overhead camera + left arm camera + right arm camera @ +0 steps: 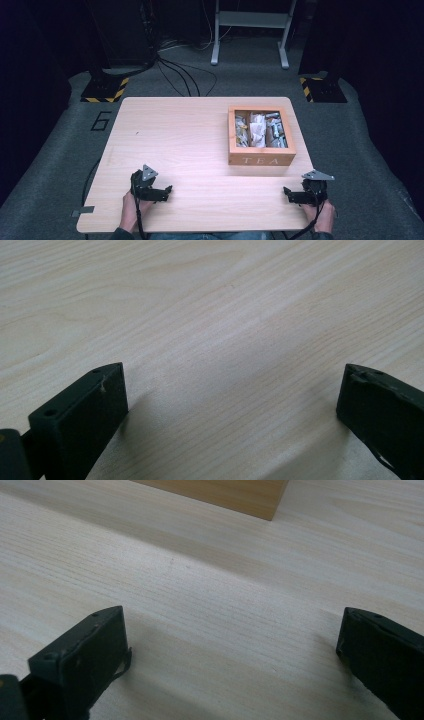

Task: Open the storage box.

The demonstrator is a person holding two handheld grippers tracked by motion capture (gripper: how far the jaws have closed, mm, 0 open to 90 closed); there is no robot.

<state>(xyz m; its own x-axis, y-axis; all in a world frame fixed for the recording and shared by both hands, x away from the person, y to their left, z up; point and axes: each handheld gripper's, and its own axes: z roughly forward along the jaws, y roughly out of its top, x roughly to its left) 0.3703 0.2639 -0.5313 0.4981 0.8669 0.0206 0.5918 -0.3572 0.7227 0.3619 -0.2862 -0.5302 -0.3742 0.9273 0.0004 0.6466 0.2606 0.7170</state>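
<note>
Matt pale wood table (190, 150), wooden tea box (260, 160)

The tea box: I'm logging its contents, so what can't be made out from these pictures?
- High view: the tea box holds pale packets, too small to count or read.
- Right gripper view: one corner of the box, the rest cut off by the top edge.

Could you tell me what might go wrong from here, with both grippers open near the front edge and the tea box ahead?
1. The tea box has no lid on and its compartments are packed with loose sachets; wide-open jaws could catch several at once or snag neighbours.
2. The box sits nearer the right gripper than the left gripper; a one-handed pull might slide or tip it.
3. Both grippers rest close to the table front edge, where trailing cables could snag.
</note>
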